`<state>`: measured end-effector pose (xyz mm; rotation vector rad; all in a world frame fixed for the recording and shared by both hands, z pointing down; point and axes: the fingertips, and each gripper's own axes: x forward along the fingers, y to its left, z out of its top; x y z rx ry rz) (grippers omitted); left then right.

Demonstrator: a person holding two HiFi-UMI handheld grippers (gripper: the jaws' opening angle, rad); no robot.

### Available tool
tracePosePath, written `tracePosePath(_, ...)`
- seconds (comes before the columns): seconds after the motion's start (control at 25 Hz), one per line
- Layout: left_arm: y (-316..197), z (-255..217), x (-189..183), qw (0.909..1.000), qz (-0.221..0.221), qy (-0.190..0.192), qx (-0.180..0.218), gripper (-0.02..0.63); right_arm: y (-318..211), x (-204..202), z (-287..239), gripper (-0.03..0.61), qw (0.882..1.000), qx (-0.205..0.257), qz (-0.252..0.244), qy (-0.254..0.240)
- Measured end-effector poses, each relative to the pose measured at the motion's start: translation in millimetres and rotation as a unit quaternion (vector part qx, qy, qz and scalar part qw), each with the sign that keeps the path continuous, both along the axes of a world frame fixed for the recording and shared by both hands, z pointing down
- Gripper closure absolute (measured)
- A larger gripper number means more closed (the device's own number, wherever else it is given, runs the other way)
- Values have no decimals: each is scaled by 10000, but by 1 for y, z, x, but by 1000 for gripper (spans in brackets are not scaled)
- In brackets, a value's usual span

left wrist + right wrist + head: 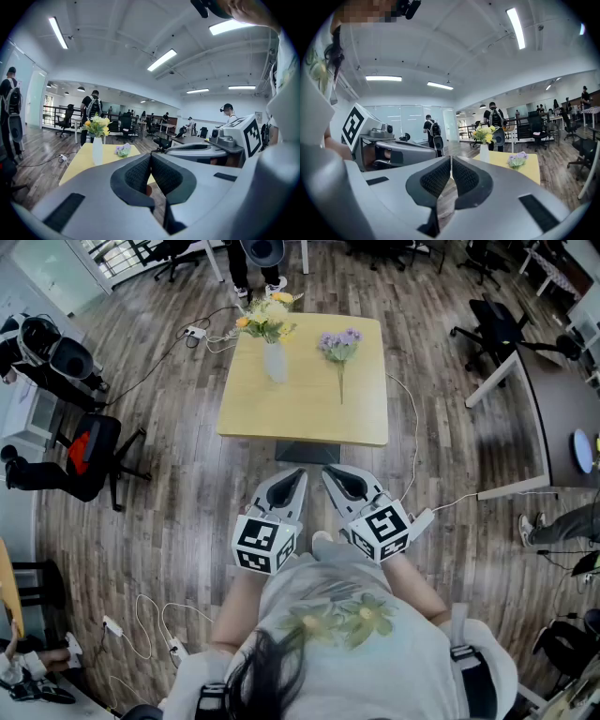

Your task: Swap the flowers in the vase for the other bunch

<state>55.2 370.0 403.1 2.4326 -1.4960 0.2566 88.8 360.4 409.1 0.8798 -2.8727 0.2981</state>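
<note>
A white vase (275,362) with yellow flowers (265,319) stands on the far left part of a yellow table (305,413). A purple bunch (339,343) lies flat on the table to its right, stem toward me. Both grippers are held close to my body, well short of the table. My left gripper (297,474) is shut with nothing in it, and so is my right gripper (327,472). The left gripper view shows the vase (97,150) and purple bunch (123,149) far ahead. In the right gripper view the vase (484,152) and purple bunch (517,160) are also distant.
Wooden floor surrounds the table. Office chairs (89,457) stand at the left and another (494,326) at the right by a desk (548,423). Cables and a power strip (195,332) lie on the floor. A person's feet (260,287) are behind the table.
</note>
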Motion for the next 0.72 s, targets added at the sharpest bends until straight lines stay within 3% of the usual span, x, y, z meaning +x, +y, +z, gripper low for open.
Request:
tracePosePath(0.48, -26, 8, -12, 9994, -256, 123, -198, 595, -23, -1, -2, 532, 9998, -21, -166, -107)
tracePosePath(0.72, -59, 23, -15, 9991, -152, 148, -354, 595, -54, -3, 5, 531, 9994, -167, -169, -240)
